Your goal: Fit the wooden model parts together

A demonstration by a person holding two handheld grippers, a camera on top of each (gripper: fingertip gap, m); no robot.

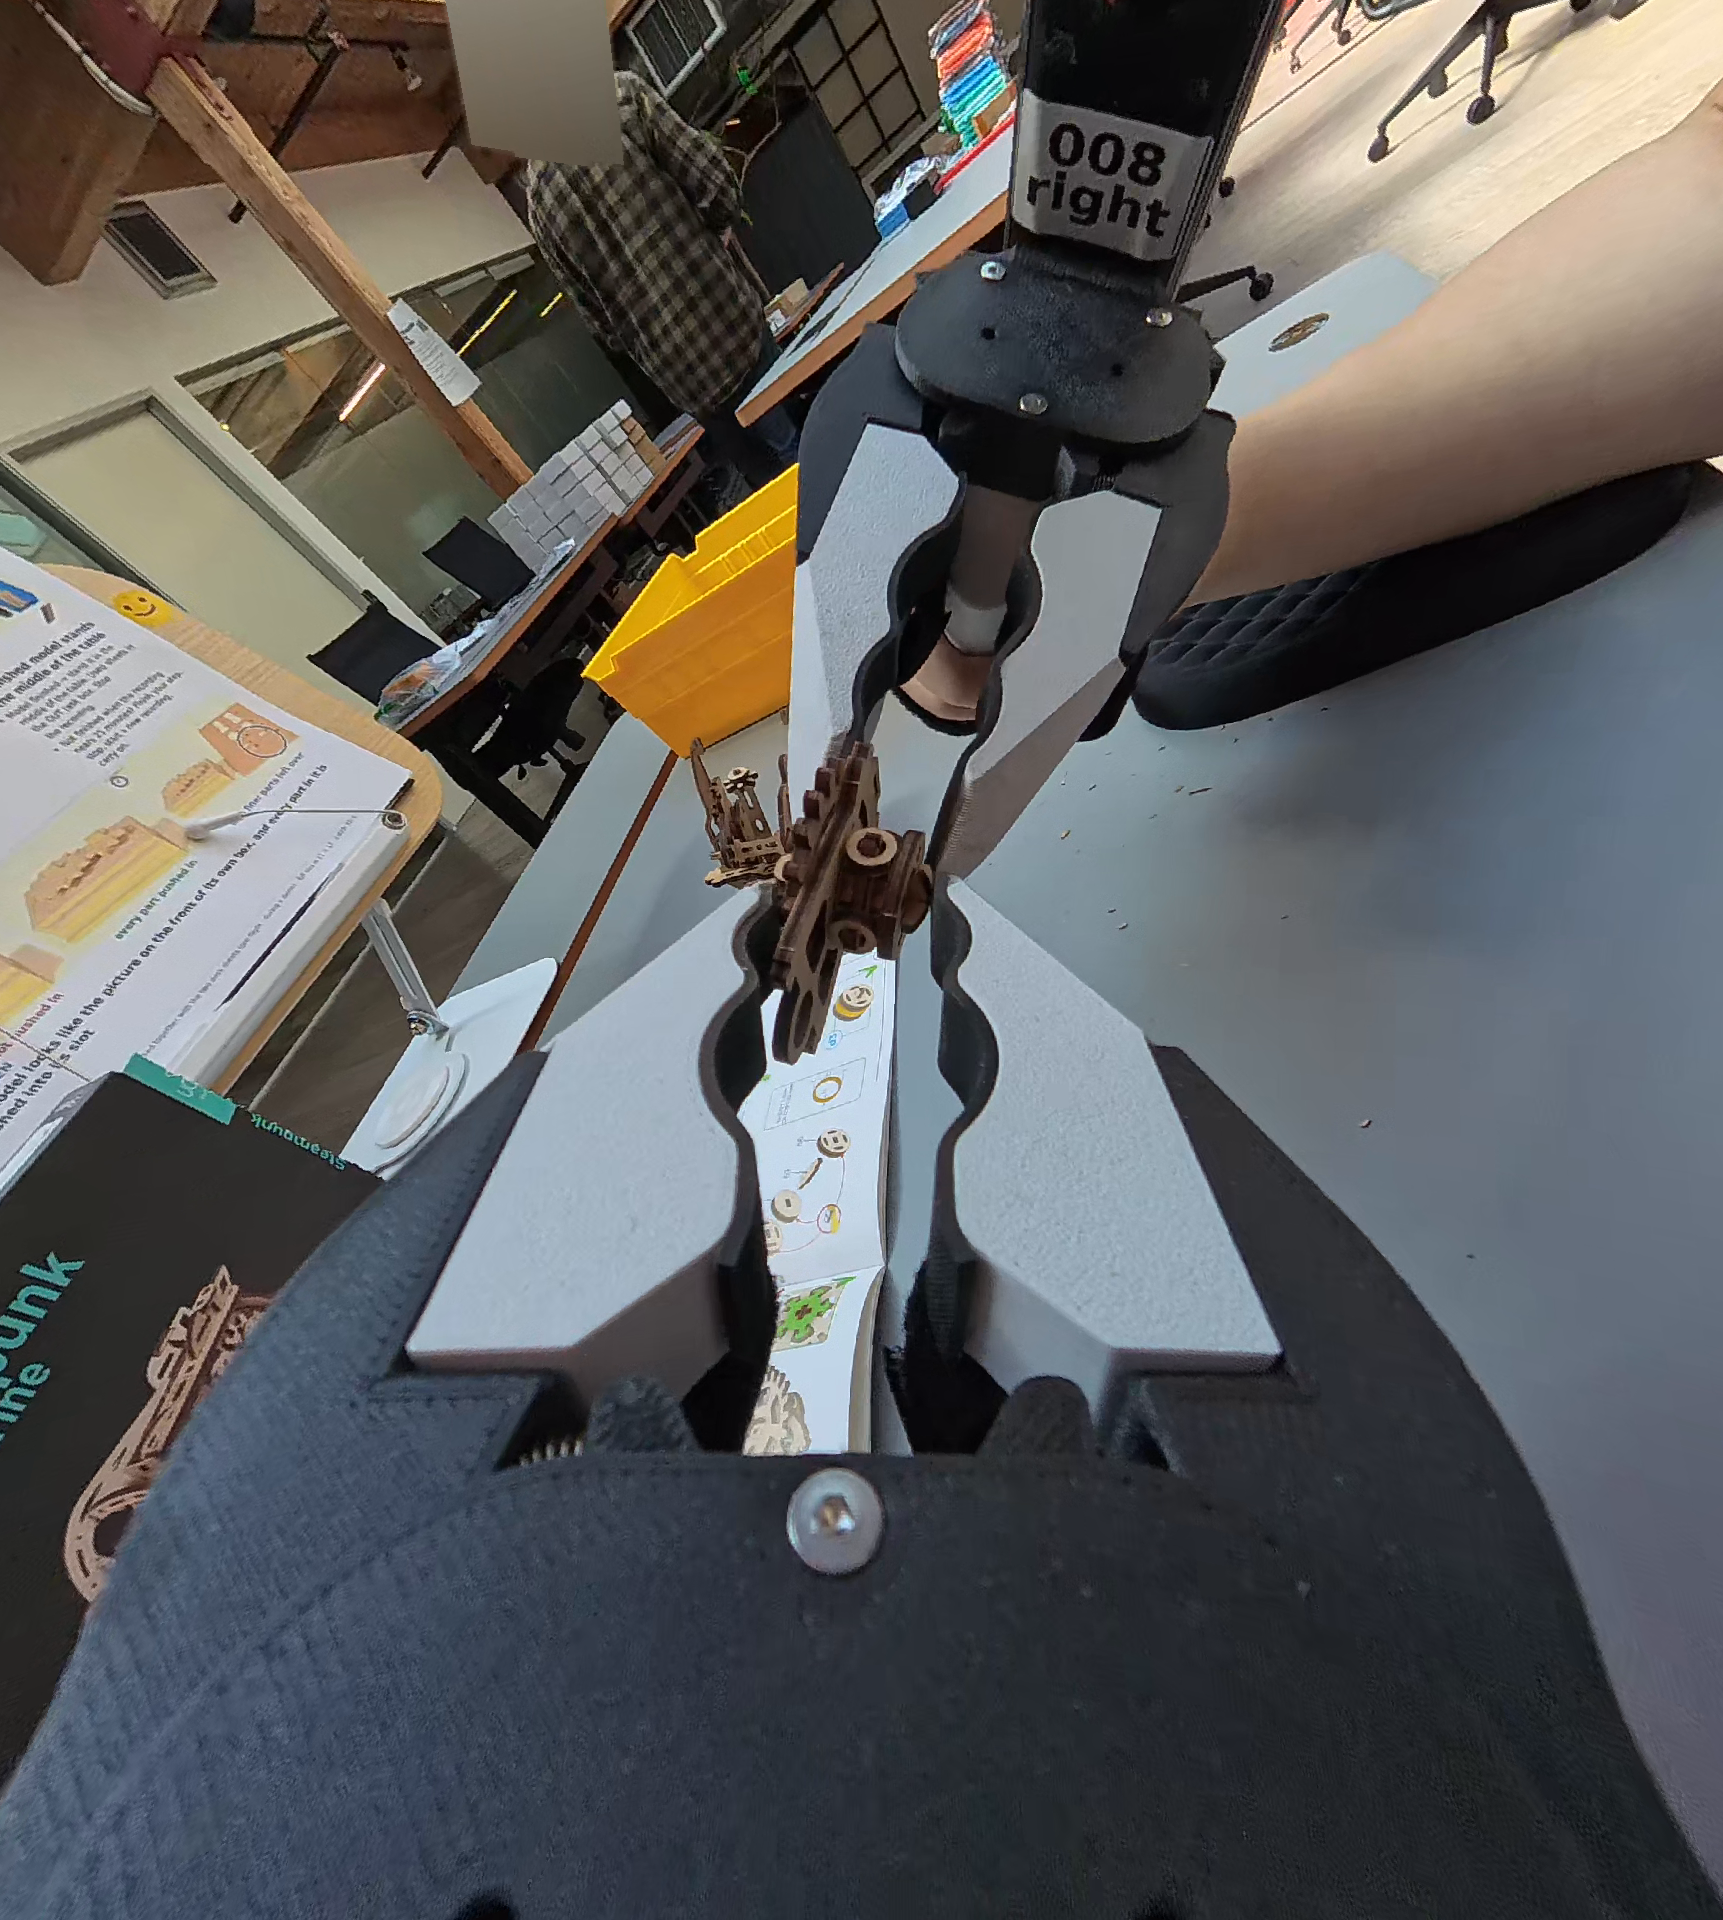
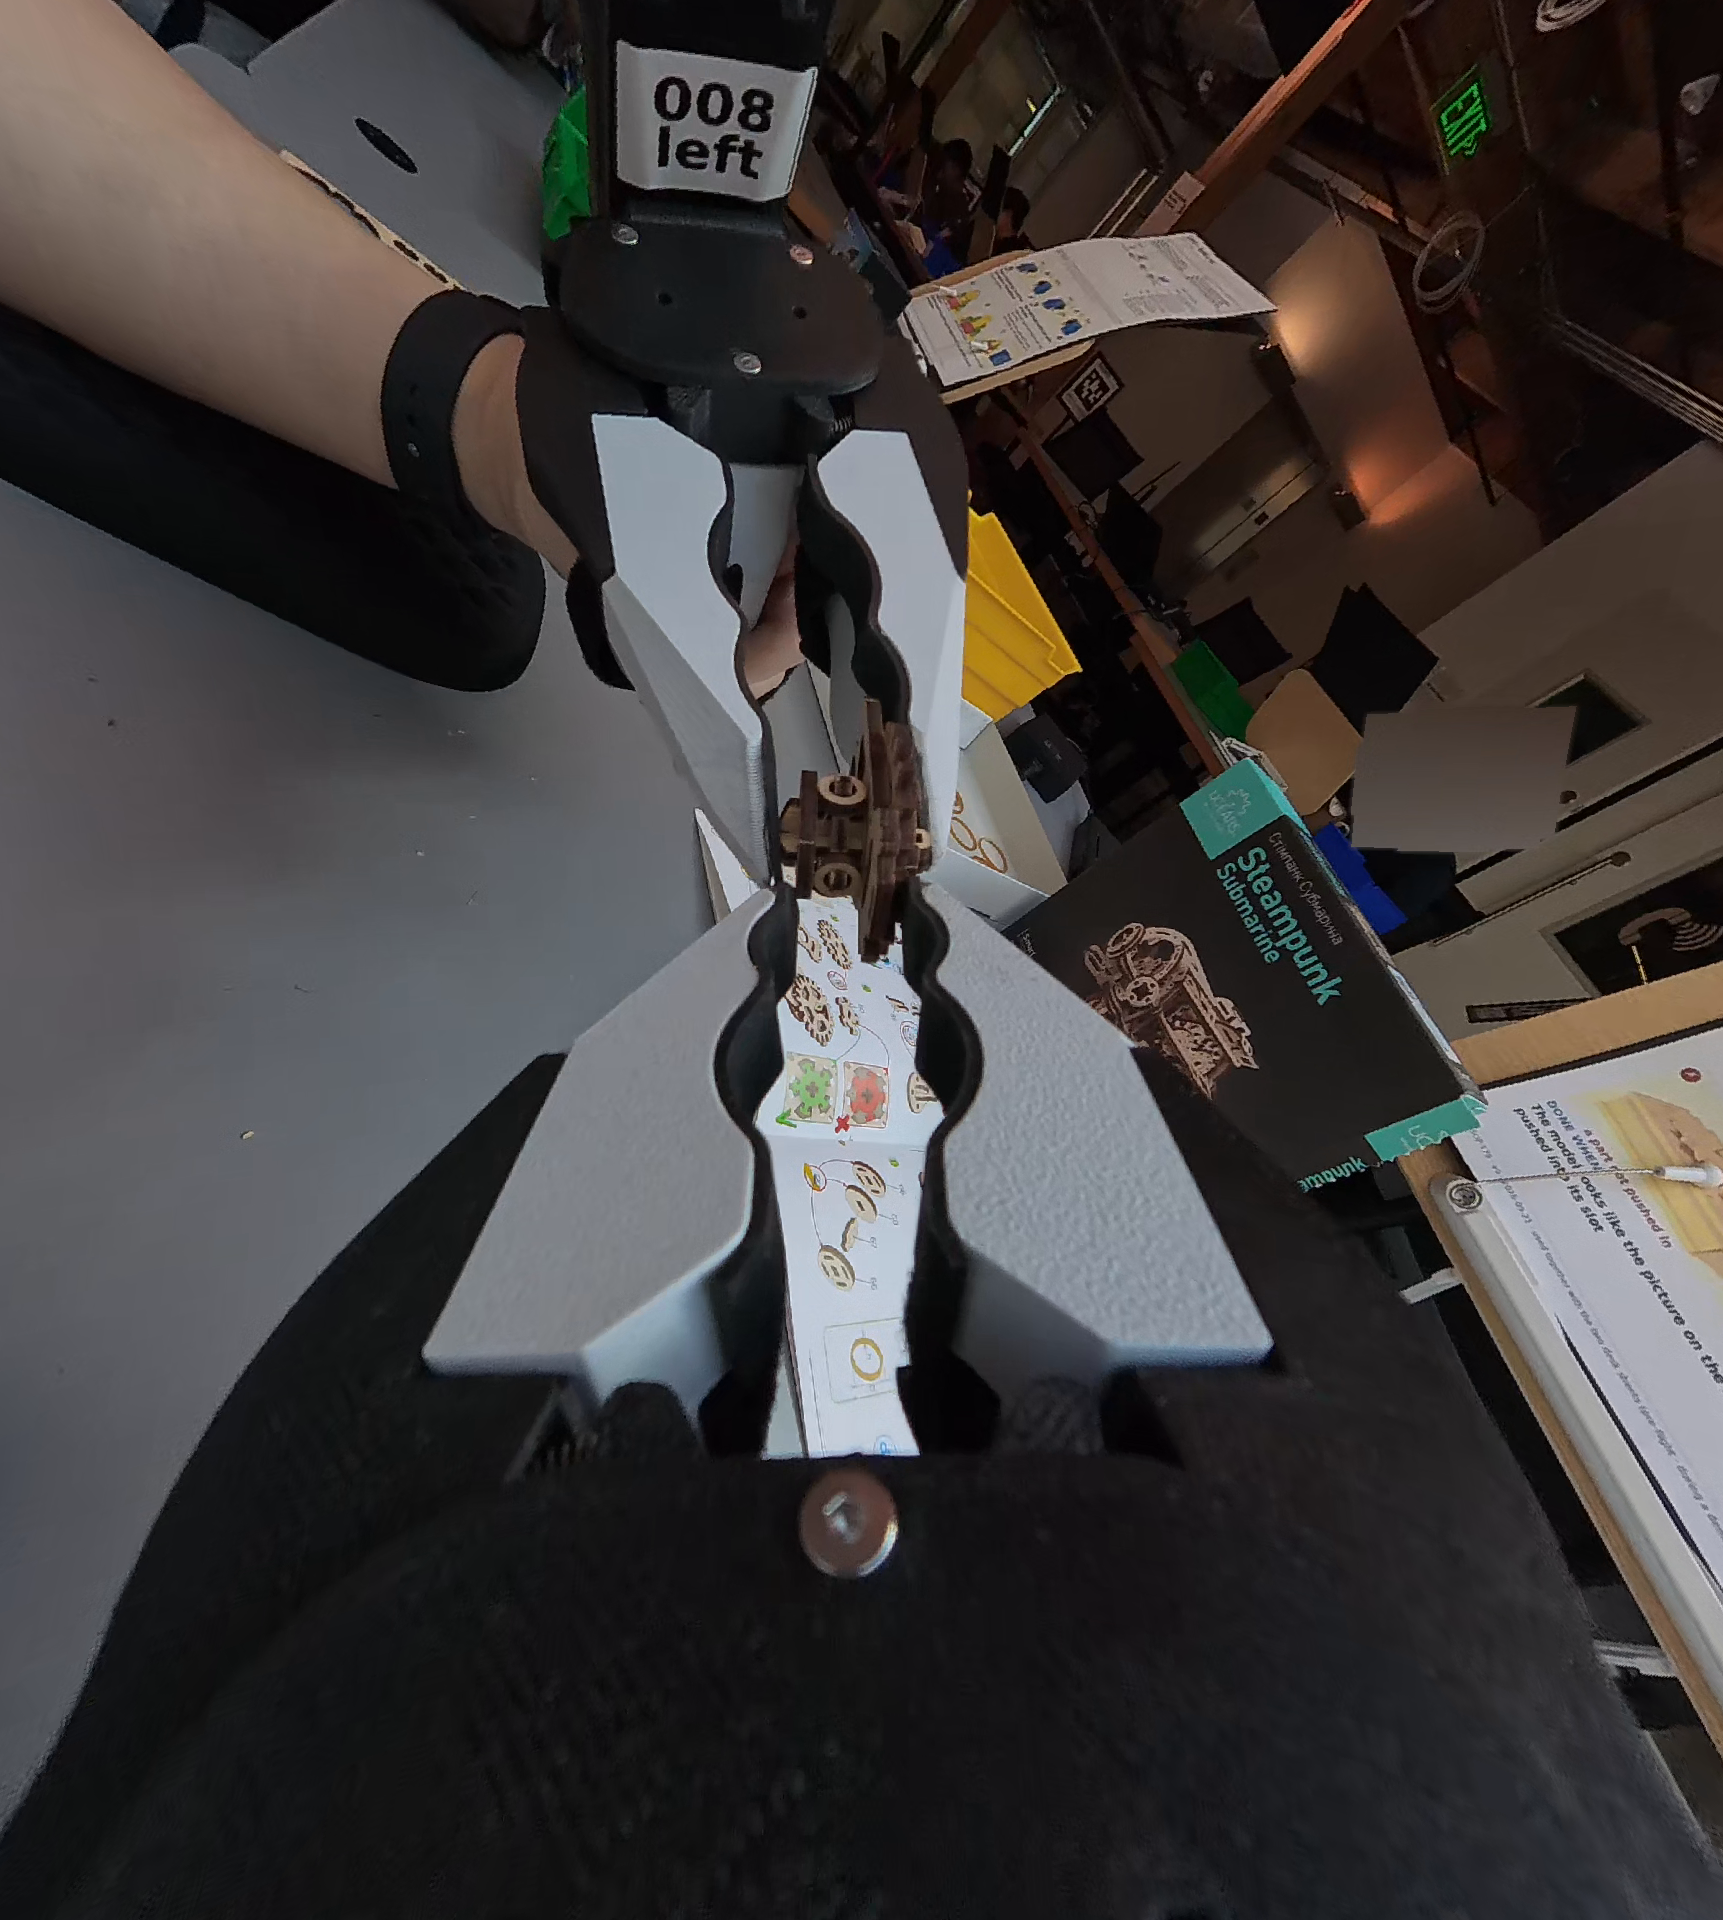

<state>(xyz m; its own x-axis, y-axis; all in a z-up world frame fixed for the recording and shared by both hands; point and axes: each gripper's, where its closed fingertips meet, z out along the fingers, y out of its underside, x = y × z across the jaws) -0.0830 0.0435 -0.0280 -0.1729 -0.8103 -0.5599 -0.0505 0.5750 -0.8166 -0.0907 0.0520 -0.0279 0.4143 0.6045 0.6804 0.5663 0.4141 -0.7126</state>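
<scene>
The left claw [image 1: 841, 914] and right claw [image 2: 841, 894] meet tip to tip above the grey surface [image 1: 1459, 935], each nearly closed and pinching the same dark wooden gear assembly [image 1: 841, 883] at the centre. An open instruction booklet [image 2: 852, 1195] lies beneath. The black kit box [image 2: 1241, 997] sits at 3 o'clock in the right wrist view.
</scene>
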